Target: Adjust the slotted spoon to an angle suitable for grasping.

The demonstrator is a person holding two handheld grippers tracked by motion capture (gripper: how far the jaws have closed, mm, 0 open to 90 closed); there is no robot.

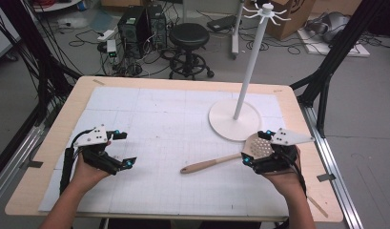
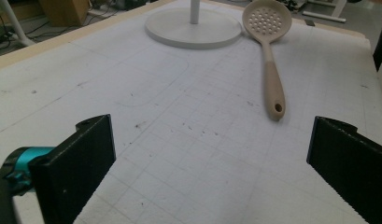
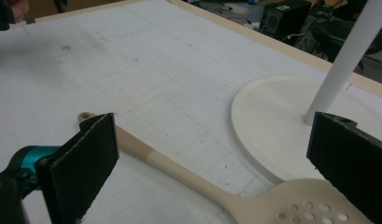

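A beige slotted spoon (image 1: 209,164) lies flat on the white gridded mat (image 1: 159,129). Its perforated head is by the round base (image 1: 226,125) of a white hook stand (image 1: 248,71), and its handle points toward the table's middle. My right gripper (image 1: 256,147) is open and low over the spoon's head. In the right gripper view the spoon (image 3: 179,173) runs across the gap of the right gripper (image 3: 216,172), touching neither pad. My left gripper (image 1: 125,149) is open at the left of the mat, holding nothing. The left gripper (image 2: 212,172) faces the spoon (image 2: 271,70) and the stand base (image 2: 193,30).
The mat covers most of a wooden table (image 1: 54,143). The stand's tall pole (image 3: 347,60) rises just behind my right gripper, with hooks at its top. Beyond the far edge are a black stool (image 1: 189,36), computer towers (image 1: 135,28) and cables on the floor.
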